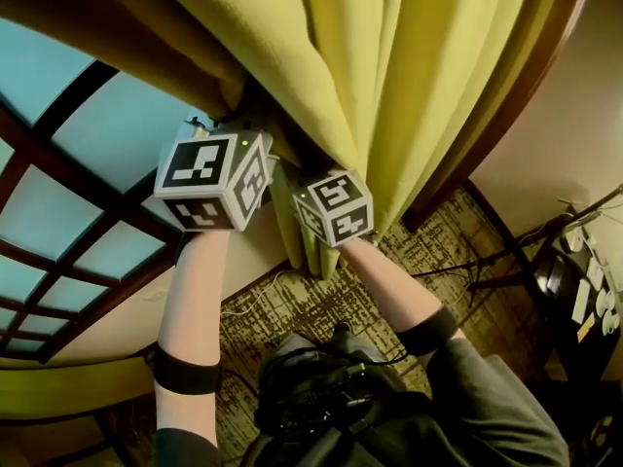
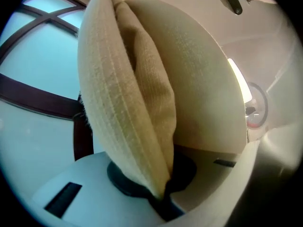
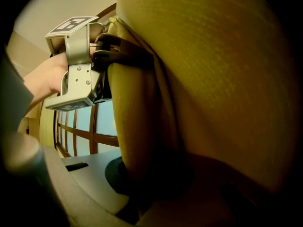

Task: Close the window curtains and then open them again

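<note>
Jaws first: the left gripper (image 2: 161, 193) is clamped tight on a fold of the curtain (image 1: 389, 66), its pale, smooth plastic jaws pressed together. The cloth is pinched right down between the round black pads (image 2: 123, 181). Over on the right gripper (image 3: 147, 193) it's the same story, the jaws all but closed on a thick bunched pleat that swallows most of that view. The fabric is a mustard-yellow weave, coarse and matte, and in the left gripper view its grain shows. A stitched, ribbed hem edge runs down the nearest fold, which swells into a rounded pod shape above the jaws. In the head view the curtain pours from the top centre and upper right in long soft vertical pleats. It narrows to a gathered bundle at mid-frame, exactly where the two grippers meet it side by side. Their marker cubes (image 1: 216, 178) are crisp black-and-white squares, the left one larger in frame than the right. At the left of the head view sits the window (image 1: 58, 163), pale blue panes cut by dark glossy wooden bars, uncovered. Below, a patterned brown-and-cream carpet (image 1: 292, 309) spreads across the lower centre. In the right gripper view the left gripper's grey metal body shows at upper left, biting into the same cloth.
</note>
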Action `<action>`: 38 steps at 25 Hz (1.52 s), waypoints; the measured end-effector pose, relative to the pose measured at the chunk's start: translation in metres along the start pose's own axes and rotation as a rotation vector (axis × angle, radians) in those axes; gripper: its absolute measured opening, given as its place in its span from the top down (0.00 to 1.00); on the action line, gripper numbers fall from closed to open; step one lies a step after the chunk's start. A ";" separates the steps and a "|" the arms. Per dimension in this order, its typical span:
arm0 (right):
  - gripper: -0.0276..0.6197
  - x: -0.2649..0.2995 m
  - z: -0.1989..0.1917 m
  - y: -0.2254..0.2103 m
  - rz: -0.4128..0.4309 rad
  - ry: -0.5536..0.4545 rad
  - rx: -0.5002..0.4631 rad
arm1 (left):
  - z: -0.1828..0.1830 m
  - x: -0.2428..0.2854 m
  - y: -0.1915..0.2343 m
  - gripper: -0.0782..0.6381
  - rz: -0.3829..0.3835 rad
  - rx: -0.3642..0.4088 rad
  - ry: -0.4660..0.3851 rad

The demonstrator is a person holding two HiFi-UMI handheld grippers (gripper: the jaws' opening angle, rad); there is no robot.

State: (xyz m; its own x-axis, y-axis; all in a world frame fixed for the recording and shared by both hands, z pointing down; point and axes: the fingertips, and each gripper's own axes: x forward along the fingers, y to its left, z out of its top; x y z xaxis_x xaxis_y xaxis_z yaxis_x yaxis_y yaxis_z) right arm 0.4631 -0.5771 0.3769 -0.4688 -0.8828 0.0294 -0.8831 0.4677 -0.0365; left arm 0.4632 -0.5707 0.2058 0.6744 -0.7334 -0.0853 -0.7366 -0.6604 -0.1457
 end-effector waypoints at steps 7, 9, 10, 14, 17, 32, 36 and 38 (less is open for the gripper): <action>0.91 0.016 -0.013 0.029 -0.008 0.033 0.001 | -0.014 -0.025 0.024 0.88 -0.014 -0.014 0.004; 0.91 0.019 -0.016 0.032 -0.015 0.049 -0.001 | -0.017 -0.029 0.028 0.88 -0.029 -0.021 -0.003; 0.91 0.022 -0.016 0.034 -0.016 0.054 -0.005 | -0.017 -0.031 0.031 0.88 -0.035 -0.021 -0.009; 0.91 0.032 -0.020 0.050 -0.008 0.064 -0.013 | -0.021 -0.043 0.042 0.88 -0.054 -0.015 -0.017; 0.91 0.038 -0.020 0.057 0.004 0.067 -0.008 | -0.022 -0.048 0.048 0.88 -0.050 -0.006 -0.023; 0.91 0.066 -0.025 0.072 0.095 0.086 -0.020 | 0.146 -0.102 0.125 0.44 0.106 0.065 -0.236; 0.91 0.076 -0.031 0.078 0.118 0.092 -0.011 | 0.187 -0.103 0.148 0.44 0.122 0.090 -0.230; 0.91 0.077 -0.030 0.080 0.131 0.093 -0.009 | 0.197 -0.101 0.150 0.44 0.123 0.117 -0.215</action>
State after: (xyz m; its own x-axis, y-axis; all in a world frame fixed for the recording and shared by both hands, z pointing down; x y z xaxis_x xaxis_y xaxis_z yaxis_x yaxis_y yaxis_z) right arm 0.3559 -0.6069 0.4066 -0.5796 -0.8064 0.1172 -0.8140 0.5797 -0.0366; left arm 0.2943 -0.5635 -0.0017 0.5846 -0.7477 -0.3151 -0.8113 -0.5360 -0.2333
